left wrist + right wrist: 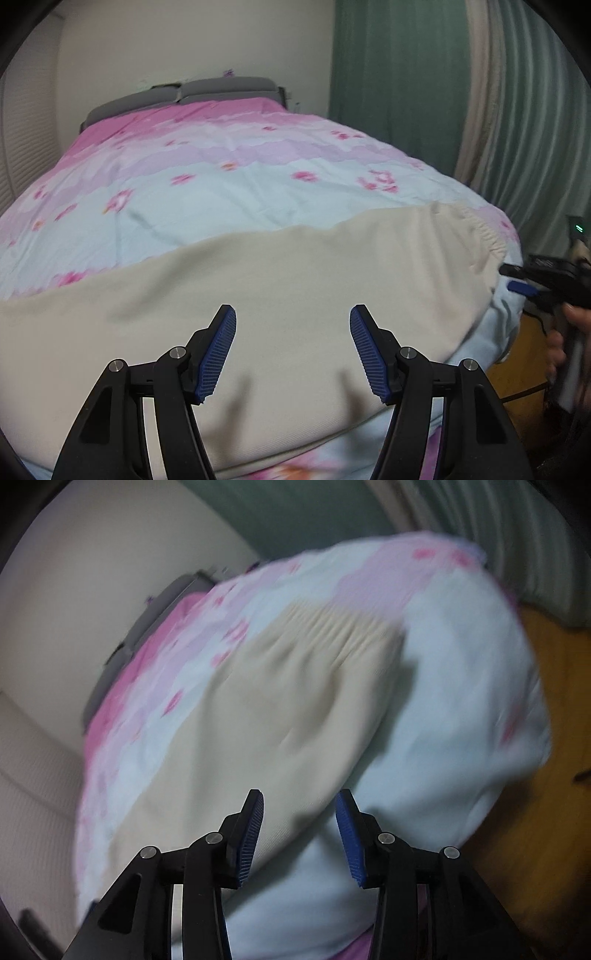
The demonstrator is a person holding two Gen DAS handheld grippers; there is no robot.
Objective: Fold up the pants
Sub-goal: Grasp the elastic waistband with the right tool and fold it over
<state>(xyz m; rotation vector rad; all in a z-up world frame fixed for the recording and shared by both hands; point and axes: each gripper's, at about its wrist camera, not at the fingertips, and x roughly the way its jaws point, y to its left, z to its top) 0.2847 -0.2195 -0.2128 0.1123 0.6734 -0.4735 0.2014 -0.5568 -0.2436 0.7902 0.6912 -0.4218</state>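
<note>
Cream pants (258, 295) lie flat across the near end of a bed, the gathered waistband (480, 229) at the right. My left gripper (293, 314) is open and empty, hovering over the middle of the pants. My right gripper (299, 797) is open and empty too, near the pants' (258, 709) edge; its view is blurred. It also shows in the left wrist view (517, 280) at the right, beside the waistband end, held by a hand.
The bed has a pink, lilac and pale blue floral cover (221, 177) and a grey headboard (207, 92) at the far wall. Green and beige curtains (443, 92) hang at the right. Wooden floor (546, 775) lies beside the bed.
</note>
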